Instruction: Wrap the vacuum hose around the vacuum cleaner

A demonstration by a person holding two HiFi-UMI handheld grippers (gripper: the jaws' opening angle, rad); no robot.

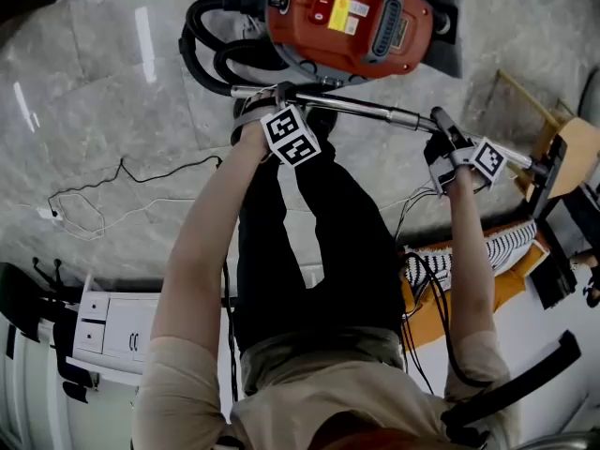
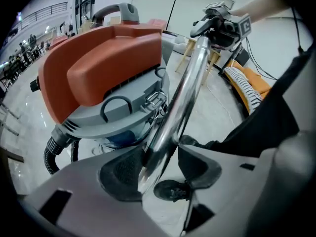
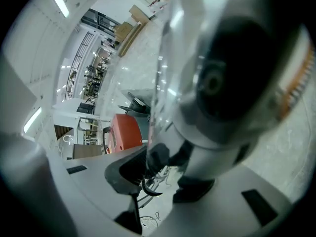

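Vacuum cleaner, red top on a grey base, stands on the marble floor at the top of the head view, just ahead of the person.

Hose, black and ribbed, lies in loose loops against the cleaner's left side as the head view shows it. It is not wound round the body.

Metal tube is held about level just in front of the cleaner, on the person's side. It runs from the cleaner's front out past its right side.

Left gripper is on the tube end directly in front of the cleaner. Its jaws stand wide with the tube between them. The left pad lies against the chrome, and the right pad meets it only near its tip.

Right gripper is farther along the tube, beyond the cleaner's right side. Its jaws are pinched on the tube's thicker grey-and-black handle part.

Thin cable lies on the floor, well to the cleaner's left and nearer the person.
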